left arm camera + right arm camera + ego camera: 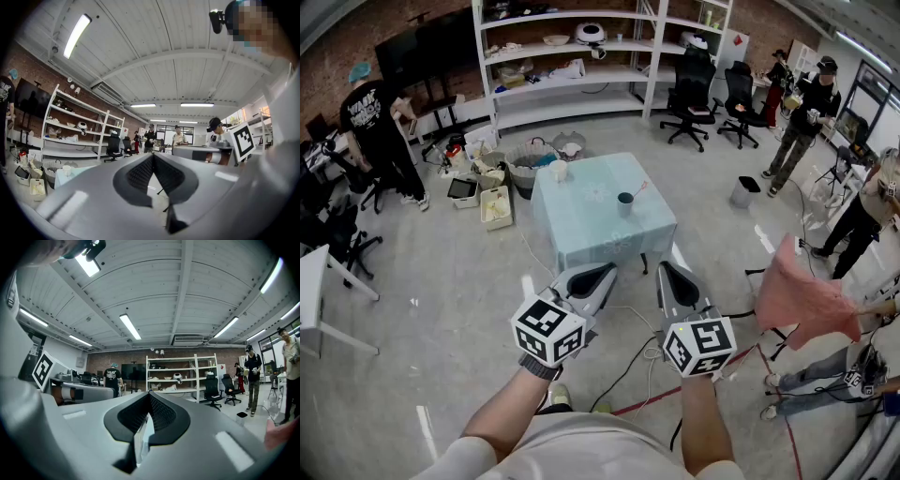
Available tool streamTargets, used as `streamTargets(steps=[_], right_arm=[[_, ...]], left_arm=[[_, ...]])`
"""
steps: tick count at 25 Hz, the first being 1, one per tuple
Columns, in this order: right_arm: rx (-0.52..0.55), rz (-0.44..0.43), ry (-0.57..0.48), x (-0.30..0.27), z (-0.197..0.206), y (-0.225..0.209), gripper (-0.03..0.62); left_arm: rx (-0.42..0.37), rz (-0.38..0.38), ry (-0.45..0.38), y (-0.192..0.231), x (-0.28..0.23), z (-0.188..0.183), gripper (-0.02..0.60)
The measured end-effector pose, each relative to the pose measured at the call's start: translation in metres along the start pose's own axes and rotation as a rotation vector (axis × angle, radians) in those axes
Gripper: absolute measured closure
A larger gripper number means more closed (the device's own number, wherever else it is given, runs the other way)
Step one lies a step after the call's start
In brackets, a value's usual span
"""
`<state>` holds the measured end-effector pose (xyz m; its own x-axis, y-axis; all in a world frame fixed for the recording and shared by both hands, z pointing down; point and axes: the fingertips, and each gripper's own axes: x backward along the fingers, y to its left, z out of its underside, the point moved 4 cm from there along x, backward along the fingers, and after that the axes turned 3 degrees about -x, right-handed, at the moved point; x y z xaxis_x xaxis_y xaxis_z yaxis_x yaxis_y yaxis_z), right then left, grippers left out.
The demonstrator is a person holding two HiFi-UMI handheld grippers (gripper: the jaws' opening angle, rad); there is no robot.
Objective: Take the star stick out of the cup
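Left hand-held gripper (603, 271) and right hand-held gripper (665, 269) closed, empty, star stick (638, 189) seemingly in cup (624, 204), on table (581, 230)

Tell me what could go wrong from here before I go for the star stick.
1. Cables lie on the floor between the person's feet and the table; walking up could snag them.
2. The star stick is thin and leans in a small cup; a sideways pull may tip the cup.
3. The left hand-held gripper and right hand-held gripper are both shut; one must open before grasping.
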<state>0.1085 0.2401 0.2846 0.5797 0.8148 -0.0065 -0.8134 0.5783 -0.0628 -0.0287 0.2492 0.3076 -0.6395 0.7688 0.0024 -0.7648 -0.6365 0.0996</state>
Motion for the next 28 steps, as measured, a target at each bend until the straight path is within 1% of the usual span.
streamTargets(steps=[4, 11, 15, 18, 22, 28], right_arm=[[0.002, -0.001, 0.003, 0.0, -0.004, -0.001, 0.585], [0.0, -0.007, 0.003, 0.002, 0.001, -0.008, 0.585], [-0.027, -0.039, -0.007, 0.002, -0.002, -0.003, 0.583], [-0.032, -0.046, -0.013, 0.005, 0.0, -0.006, 0.583], [-0.049, -0.046, -0.024, 0.011, 0.008, -0.013, 0.583], [-0.066, -0.041, -0.018, 0.008, 0.001, -0.035, 0.583]], left_arm=[[0.001, -0.001, -0.001, -0.002, -0.003, -0.006, 0.575], [0.003, -0.01, -0.003, -0.006, -0.008, 0.0, 0.575], [0.003, -0.011, 0.0, -0.004, -0.006, -0.002, 0.575], [0.006, -0.019, 0.005, -0.004, -0.006, 0.001, 0.575], [0.004, -0.032, 0.007, -0.005, -0.007, 0.009, 0.575], [0.009, -0.038, 0.026, -0.007, -0.026, 0.005, 0.575]])
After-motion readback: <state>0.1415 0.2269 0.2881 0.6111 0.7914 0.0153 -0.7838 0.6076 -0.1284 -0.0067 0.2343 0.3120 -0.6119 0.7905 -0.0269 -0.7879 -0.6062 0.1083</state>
